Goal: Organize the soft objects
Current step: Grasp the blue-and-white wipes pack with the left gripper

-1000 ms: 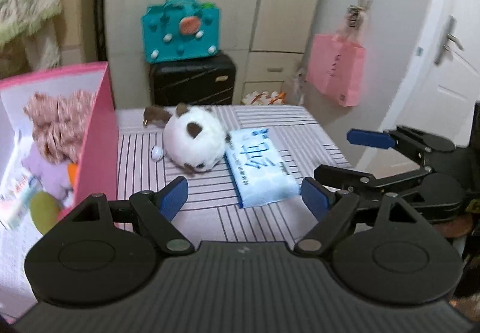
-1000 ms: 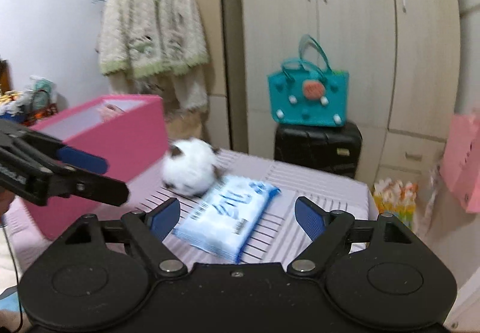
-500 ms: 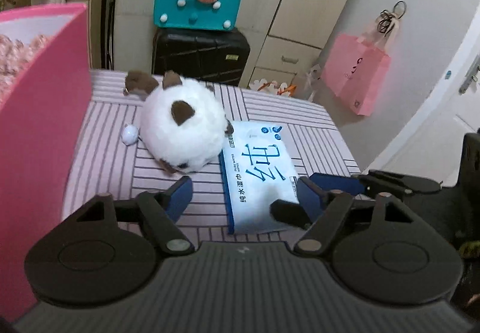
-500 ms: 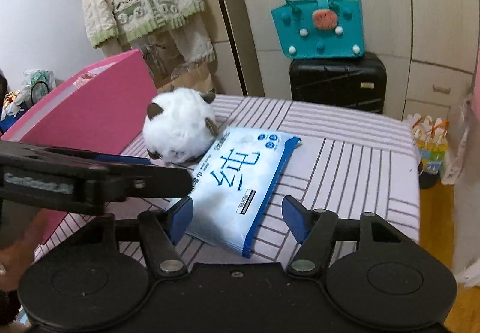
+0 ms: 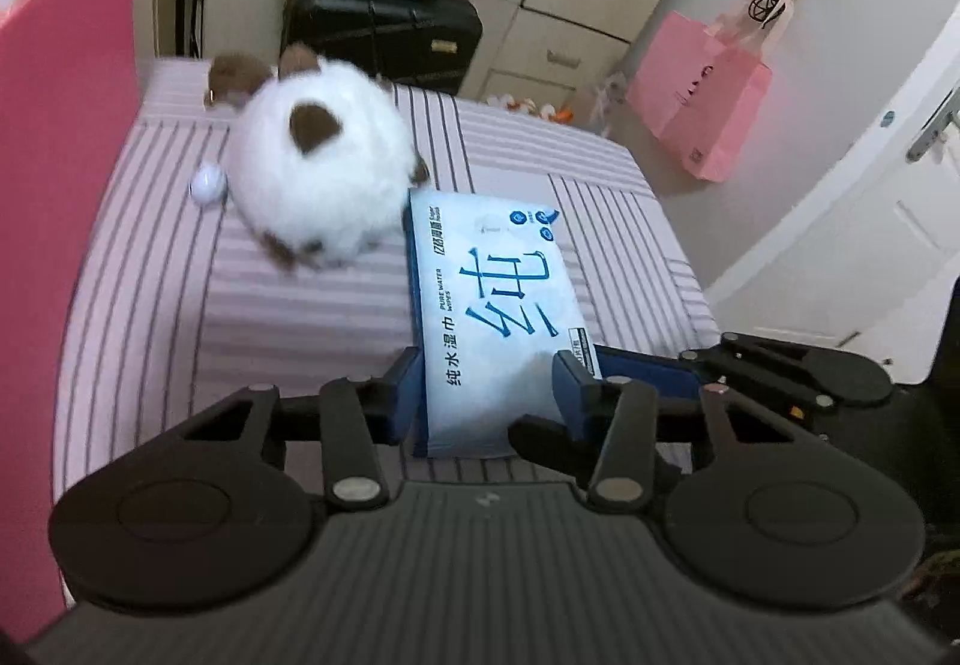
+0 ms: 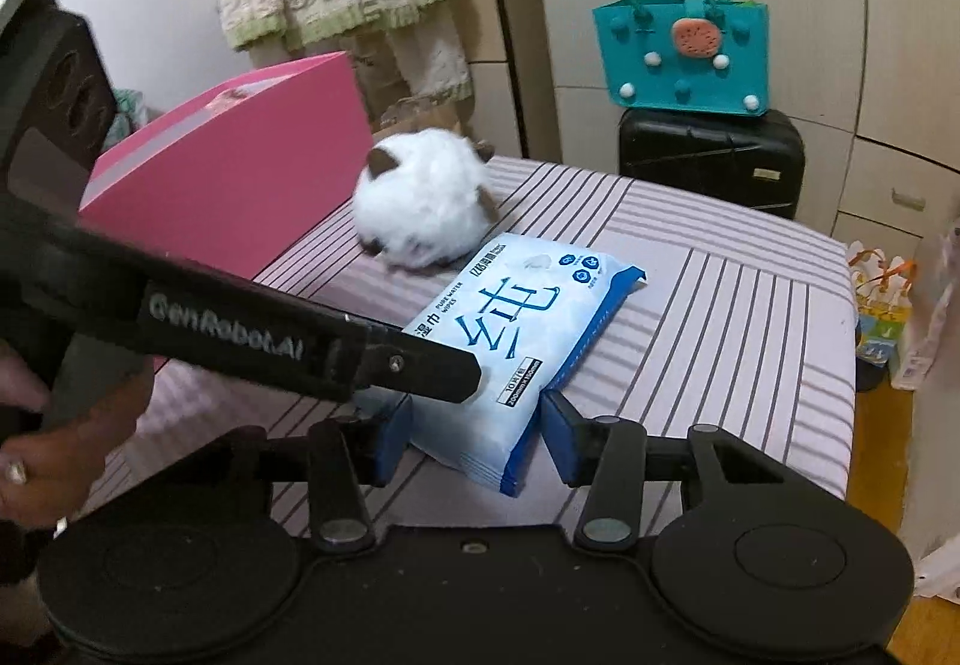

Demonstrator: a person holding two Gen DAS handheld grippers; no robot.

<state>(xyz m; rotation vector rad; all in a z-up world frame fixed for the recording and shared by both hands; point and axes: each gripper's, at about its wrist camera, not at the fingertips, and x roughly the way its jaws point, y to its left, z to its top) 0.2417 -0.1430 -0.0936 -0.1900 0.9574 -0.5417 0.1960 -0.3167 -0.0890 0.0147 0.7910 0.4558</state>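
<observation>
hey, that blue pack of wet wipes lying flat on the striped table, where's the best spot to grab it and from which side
Grip the wet wipes pack at its near short end, across its width, coming in low from the near table edge. It lies flat with its long axis running away from that edge, so this end is the narrow, free span. The plush toy crowds the far end. Both grippers' fingers have just been closing there.

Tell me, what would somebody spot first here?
Probably the blue pack of wet wipes lying on the striped table, with both grippers' jaws closing in around its near end. Right behind it sits a fluffy white plush toy with brown ears. A big pink box stands along the table's left side.
</observation>
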